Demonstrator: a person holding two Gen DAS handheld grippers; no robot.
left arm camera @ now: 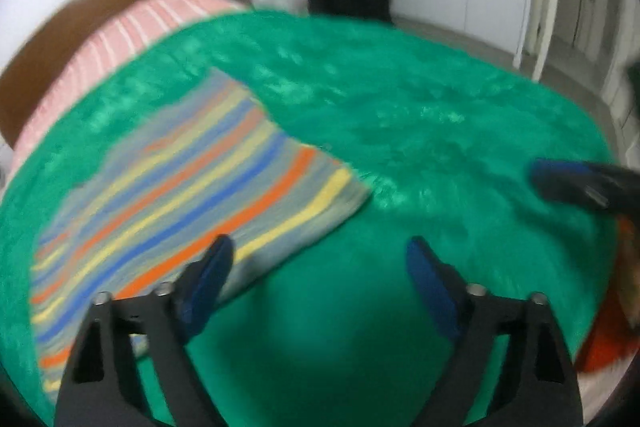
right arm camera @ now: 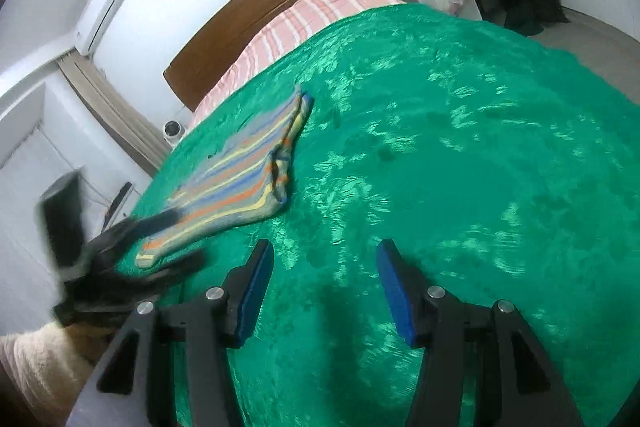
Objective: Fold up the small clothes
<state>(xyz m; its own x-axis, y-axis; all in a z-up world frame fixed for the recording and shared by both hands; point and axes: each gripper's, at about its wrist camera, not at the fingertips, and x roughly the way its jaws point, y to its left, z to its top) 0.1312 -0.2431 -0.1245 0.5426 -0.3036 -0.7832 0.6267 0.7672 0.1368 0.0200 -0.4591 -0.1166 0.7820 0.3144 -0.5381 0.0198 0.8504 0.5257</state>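
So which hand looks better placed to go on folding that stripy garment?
Probably the left: the left gripper hangs open at the striped garment's near edge, while the right gripper is over bare green blanket.

From my seat, the striped garment (right arm camera: pixel 240 179) is the landmark. To its right the green blanket (right arm camera: pixel 460 147) lies bare and wide, all the way to the bed's far edge, so I have free passage there. Beyond it, the pink striped pillow (right arm camera: pixel 296 23) and brown headboard (right arm camera: pixel 260 7) close the way. At its near-left corner the left gripper (right arm camera: pixel 160 239) crowds in, blurred. Nearer than the garment, bare blanket lies between my right gripper's (right arm camera: pixel 324 291) parted jaws.
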